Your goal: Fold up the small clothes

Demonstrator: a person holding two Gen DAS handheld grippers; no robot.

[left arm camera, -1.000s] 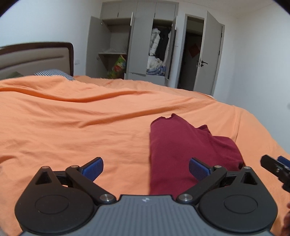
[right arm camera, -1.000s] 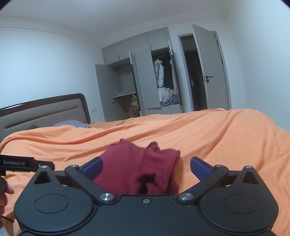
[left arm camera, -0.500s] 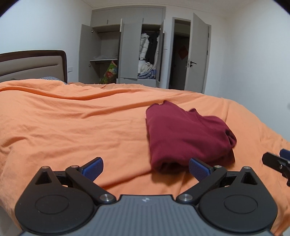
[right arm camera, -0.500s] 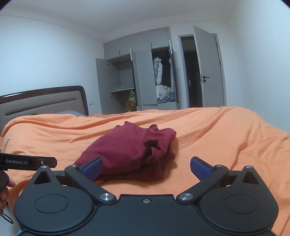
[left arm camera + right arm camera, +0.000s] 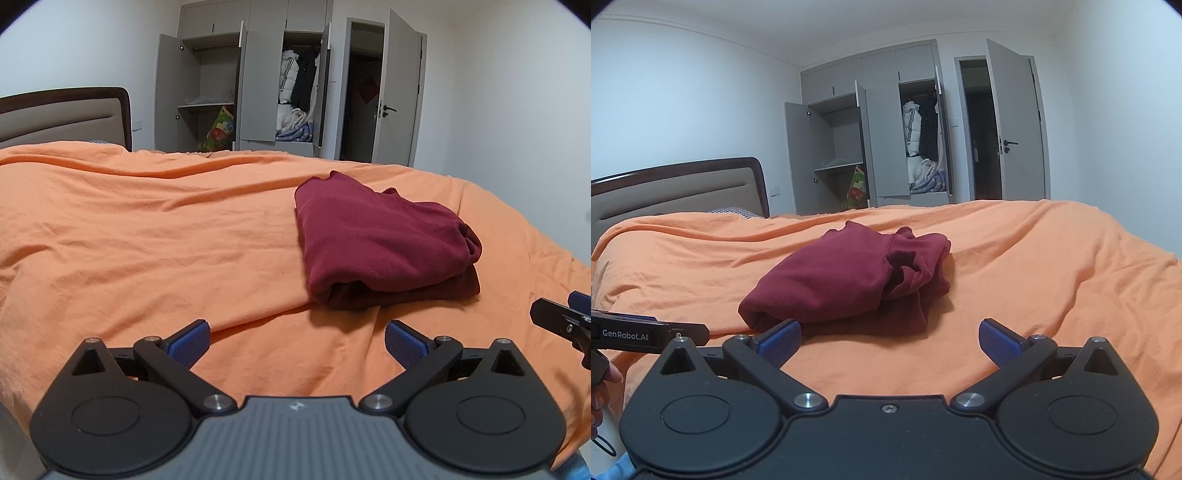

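A dark red garment point(image 5: 380, 240) lies folded into a thick bundle on the orange bed cover point(image 5: 147, 236), a little ahead and to the right in the left wrist view. The same dark red garment point(image 5: 849, 280) sits just ahead of centre in the right wrist view, its loose opening facing right. My left gripper point(image 5: 297, 341) is open and holds nothing, short of the bundle. My right gripper point(image 5: 889, 341) is open too, empty, with its left pad point(image 5: 779, 339) close to the bundle's near edge. Neither touches the cloth.
The bed's headboard point(image 5: 679, 188) stands at the left. A grey wardrobe point(image 5: 251, 85) with open doors and hanging clothes is against the far wall, beside an open room door point(image 5: 397, 99). The right gripper's side point(image 5: 561, 321) shows at the right edge; a hand point(image 5: 602, 384) at the left.
Both grippers have pulled back toward the near edge of the bed, away from the red garment, which now lies farther ahead. The garment itself stays folded in place.
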